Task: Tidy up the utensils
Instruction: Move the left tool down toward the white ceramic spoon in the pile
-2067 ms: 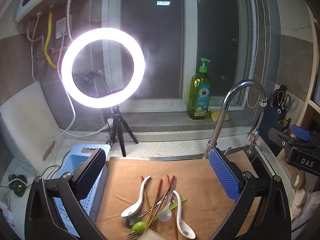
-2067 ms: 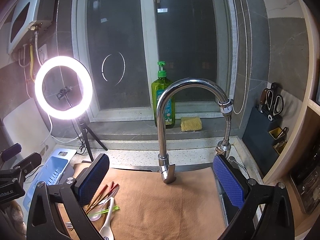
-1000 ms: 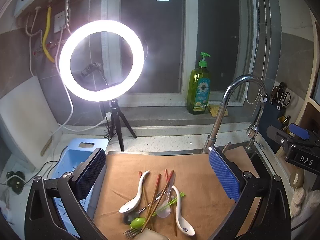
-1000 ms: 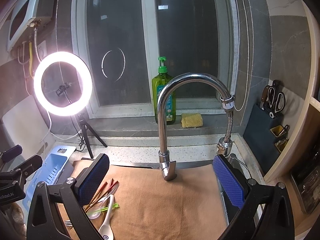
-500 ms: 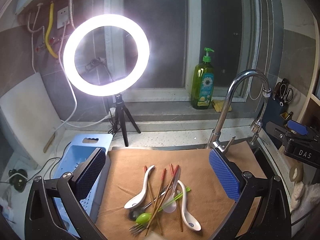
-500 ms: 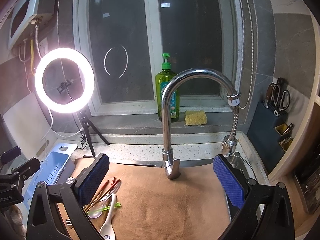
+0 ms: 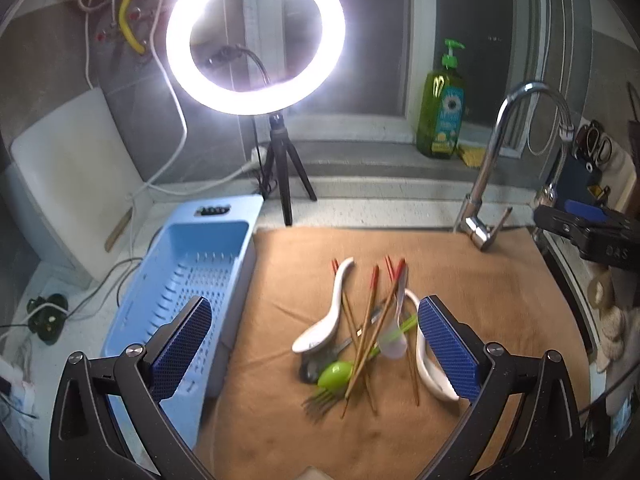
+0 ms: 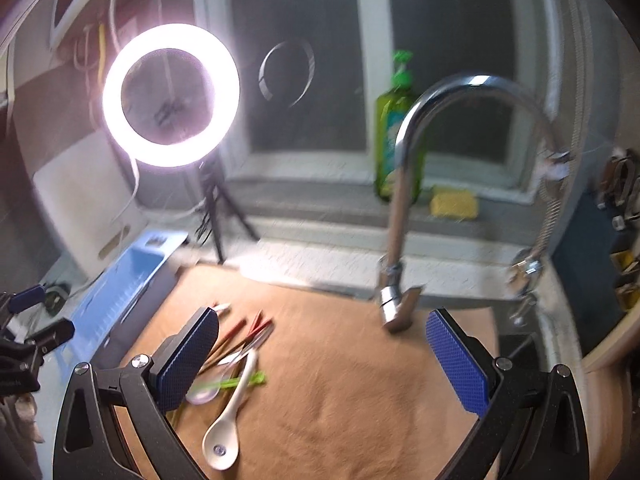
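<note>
A heap of utensils lies on a brown cloth (image 7: pixel 480 280): two white ceramic spoons (image 7: pixel 326 320) (image 8: pixel 228 412), red-tipped chopsticks (image 7: pixel 374 316), a green plastic spoon (image 7: pixel 336 370), a clear spoon and a metal fork (image 7: pixel 320 400). My left gripper (image 7: pixel 316 350) hangs open just above the heap, its blue pads either side. My right gripper (image 8: pixel 322 360) is open too, over bare cloth to the right of the pile (image 8: pixel 236 352), which its left pad partly hides. A light blue slotted tray (image 7: pixel 188 280) sits left of the cloth.
A chrome tap (image 8: pixel 404 184) rises at the cloth's far edge. A lit ring light on a tripod (image 7: pixel 256 36), a green soap bottle (image 7: pixel 440 112), a yellow sponge (image 8: pixel 454 202) and a white cutting board (image 7: pixel 72 172) stand behind. Cables lie at left.
Both grippers have tipped down and moved closer to the cloth; the utensil heap now sits higher and larger in the left view. Both frames are motion-blurred. Nothing has been picked up.
</note>
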Available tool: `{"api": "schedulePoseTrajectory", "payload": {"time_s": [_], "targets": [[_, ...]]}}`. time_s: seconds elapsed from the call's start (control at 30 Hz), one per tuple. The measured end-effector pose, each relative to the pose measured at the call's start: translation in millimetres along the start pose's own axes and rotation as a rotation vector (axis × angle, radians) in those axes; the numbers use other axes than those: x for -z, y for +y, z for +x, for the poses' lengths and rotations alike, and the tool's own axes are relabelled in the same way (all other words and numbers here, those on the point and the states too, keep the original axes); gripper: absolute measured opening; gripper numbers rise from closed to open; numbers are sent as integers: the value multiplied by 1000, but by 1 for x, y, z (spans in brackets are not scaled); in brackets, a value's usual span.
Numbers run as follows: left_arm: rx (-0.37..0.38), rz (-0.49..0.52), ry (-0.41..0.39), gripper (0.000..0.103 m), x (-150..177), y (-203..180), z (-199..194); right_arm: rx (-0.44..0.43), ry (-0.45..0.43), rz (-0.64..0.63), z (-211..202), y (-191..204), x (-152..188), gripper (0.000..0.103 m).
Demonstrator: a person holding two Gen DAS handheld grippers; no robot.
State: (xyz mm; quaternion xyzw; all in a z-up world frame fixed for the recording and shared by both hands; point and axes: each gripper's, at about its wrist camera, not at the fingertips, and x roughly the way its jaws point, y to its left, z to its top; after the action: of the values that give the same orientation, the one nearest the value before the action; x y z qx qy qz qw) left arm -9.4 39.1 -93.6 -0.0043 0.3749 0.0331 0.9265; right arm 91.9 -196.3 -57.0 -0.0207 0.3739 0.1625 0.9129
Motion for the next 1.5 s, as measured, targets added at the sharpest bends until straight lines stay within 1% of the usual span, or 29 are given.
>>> {"api": "schedulePoseTrajectory", "payload": {"time_s": [0.13,0.27,0.37,0.43,0.47,0.57,0.63,0.7,0.73,0.77,0.8,0.83,0.93,1.07,1.1,1.13,1.27,1.3,1.4,1.5], "targets": [[15,-6,44,99,18,-10,5,-89,81,-30,28,11,12,103],[25,-6,74,99,36,-25,8,-172,166,-15,54,11,22,103],[26,-35,99,98,50,-37,11,-246,233,13,75,7,30,103],[26,-61,114,95,57,-44,13,-284,270,26,86,4,34,102],[29,-76,122,94,61,-48,14,-309,268,32,91,4,36,100],[40,-113,147,90,73,-60,21,-352,315,14,107,6,43,92],[48,-133,159,88,79,-67,25,-396,358,17,119,8,48,82],[65,-160,175,82,84,-74,31,-433,395,15,128,12,53,77],[75,-171,180,80,86,-77,33,-442,407,12,131,13,54,74],[92,-189,187,76,88,-79,36,-449,417,10,134,14,56,73],[108,-205,194,72,89,-80,38,-458,428,10,137,16,58,68],[126,-220,201,71,90,-81,41,-473,442,15,140,18,60,61],[157,-250,217,61,92,-85,50,-500,476,21,148,21,65,50],[186,-267,249,45,95,-89,62,-537,517,53,158,23,72,44],[190,-268,259,41,96,-90,66,-545,524,60,160,24,74,39],[193,-267,265,39,98,-91,68,-553,533,67,162,24,75,35],[192,-263,290,35,102,-93,78,-564,558,86,171,29,80,33],[190,-266,292,32,102,-93,80,-570,563,94,173,29,81,31],[188,-270,302,28,102,-93,85,-584,578,112,177,31,84,25],[192,-270,309,23,101,-92,89,-583,587,122,181,31,87,24]]}}
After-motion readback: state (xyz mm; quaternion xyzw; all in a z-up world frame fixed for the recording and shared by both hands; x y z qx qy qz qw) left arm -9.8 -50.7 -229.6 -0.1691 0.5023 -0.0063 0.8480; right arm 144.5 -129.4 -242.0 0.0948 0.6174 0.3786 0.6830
